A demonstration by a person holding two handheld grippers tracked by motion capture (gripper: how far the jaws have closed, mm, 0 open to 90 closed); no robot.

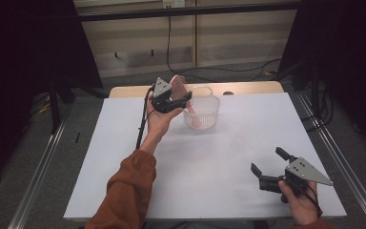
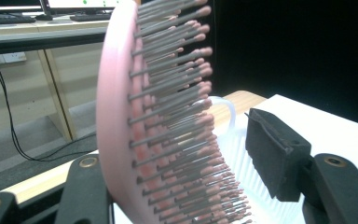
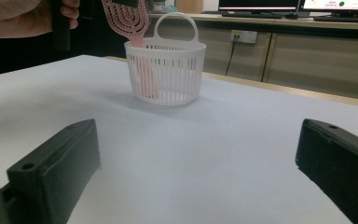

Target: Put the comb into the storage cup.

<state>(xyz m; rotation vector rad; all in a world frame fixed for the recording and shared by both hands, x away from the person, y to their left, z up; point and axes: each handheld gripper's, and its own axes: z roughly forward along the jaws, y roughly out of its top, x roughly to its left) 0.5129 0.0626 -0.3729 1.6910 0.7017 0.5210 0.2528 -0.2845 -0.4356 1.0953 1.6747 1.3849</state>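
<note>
Hands come in from the near edge of the white table [image 1: 124, 157]. Nearest is the right gripper [image 1: 269, 166], held low at the near right corner. Its two black jaws are spread wide with only bare table between them, and it is well apart from everything else.

Farther back, near the middle of the far side, stands a small white plastic basket with slotted walls and a loop handle [image 3: 165, 74]. A pink plastic hairbrush with many thin bristles [image 3: 129, 21] sticks up out of it — the handle end is down inside the basket on its left side, and the wide head leans up over the rim.

The left gripper [image 1: 181, 98] is raised at the basket's left rim, right at the brush head. In the left gripper view the smooth back of the brush [image 2: 116, 116] lies close against one jaw, and the bristles point at the other jaw, which stands a little off from their tips — so the jaws are parted around the head, not pressing it.

An orange sleeve [image 1: 126, 191] covers the left arm.
</note>
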